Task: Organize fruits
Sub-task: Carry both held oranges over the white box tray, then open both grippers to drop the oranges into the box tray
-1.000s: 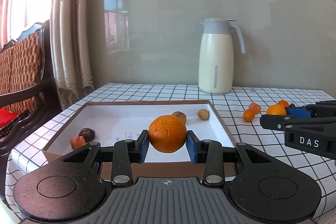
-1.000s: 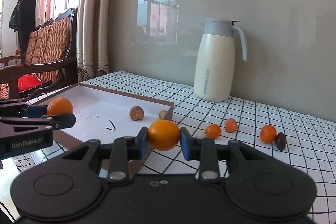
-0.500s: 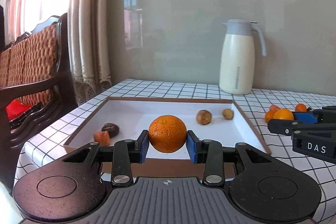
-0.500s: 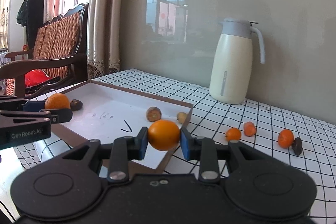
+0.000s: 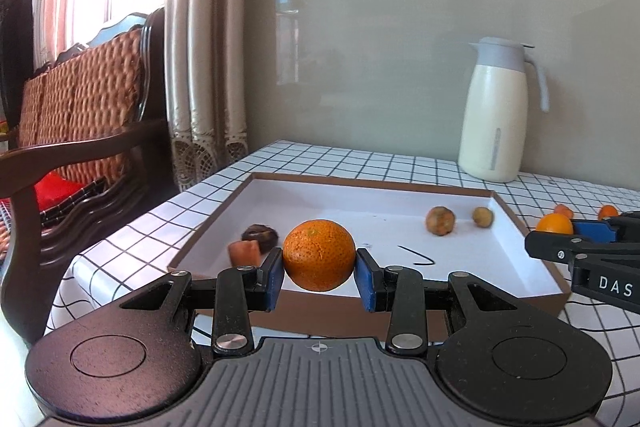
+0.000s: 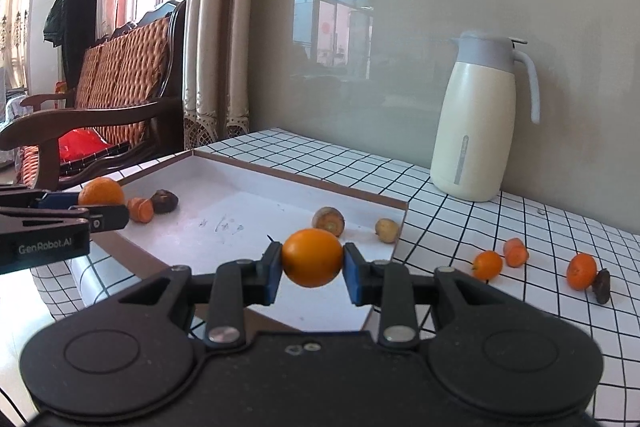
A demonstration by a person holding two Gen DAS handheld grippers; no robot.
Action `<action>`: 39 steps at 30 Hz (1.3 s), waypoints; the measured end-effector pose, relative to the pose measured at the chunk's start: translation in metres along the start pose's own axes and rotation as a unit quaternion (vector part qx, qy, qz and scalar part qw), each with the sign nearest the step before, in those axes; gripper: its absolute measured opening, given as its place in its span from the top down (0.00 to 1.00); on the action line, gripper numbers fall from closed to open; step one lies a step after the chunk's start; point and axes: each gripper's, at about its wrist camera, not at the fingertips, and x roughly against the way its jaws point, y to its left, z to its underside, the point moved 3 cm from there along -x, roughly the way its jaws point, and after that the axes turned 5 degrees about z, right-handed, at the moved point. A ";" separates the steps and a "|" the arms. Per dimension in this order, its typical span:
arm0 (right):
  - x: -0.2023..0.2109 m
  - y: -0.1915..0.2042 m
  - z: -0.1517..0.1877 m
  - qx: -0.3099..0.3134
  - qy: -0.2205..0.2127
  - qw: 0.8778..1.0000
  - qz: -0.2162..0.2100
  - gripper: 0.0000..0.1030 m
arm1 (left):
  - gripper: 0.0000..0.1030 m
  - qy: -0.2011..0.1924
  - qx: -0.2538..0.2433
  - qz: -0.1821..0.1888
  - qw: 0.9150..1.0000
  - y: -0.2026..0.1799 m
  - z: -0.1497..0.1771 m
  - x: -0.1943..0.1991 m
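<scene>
The left gripper point(image 5: 319, 277) points forward and a little down, at the lower centre of its frame, and its blue pads are clamped on a rough orange point(image 5: 319, 254) held over the near wall of the tray point(image 5: 336, 311). The right gripper point(image 6: 311, 273) points the same way and is clamped on a smooth orange point(image 6: 312, 257) over the near right part of the tray.

Compared with one second ago, both views have shifted: the jug point(image 5: 498, 115) now stands further right in the frames, and the chair point(image 5: 80, 131) fills more of the left side. Both grips are unchanged.

In the tray lie four small pieces: two at the left point(image 6: 152, 205), two at the right point(image 6: 356, 225). On the checked cloth point(image 6: 500, 219), at the right, I count four more pieces point(image 6: 516, 257).
</scene>
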 end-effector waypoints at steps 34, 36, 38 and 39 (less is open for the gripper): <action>-0.056 -0.006 -0.006 -0.017 -0.001 1.000 0.013 0.77 | 0.63 0.012 0.026 -0.047 0.998 0.050 -0.001 -0.048; -0.059 -0.006 -0.006 -0.018 0.000 1.000 0.012 0.77 | 0.63 0.013 0.027 -0.050 0.998 0.051 -0.001 -0.051; -0.062 -0.006 -0.006 -0.018 0.001 1.000 0.014 0.77 | 0.63 0.013 0.027 -0.053 0.998 0.053 -0.001 -0.053; -0.063 -0.007 -0.006 -0.020 0.001 1.000 0.014 0.77 | 0.63 0.015 0.028 -0.053 0.998 0.054 -0.001 -0.054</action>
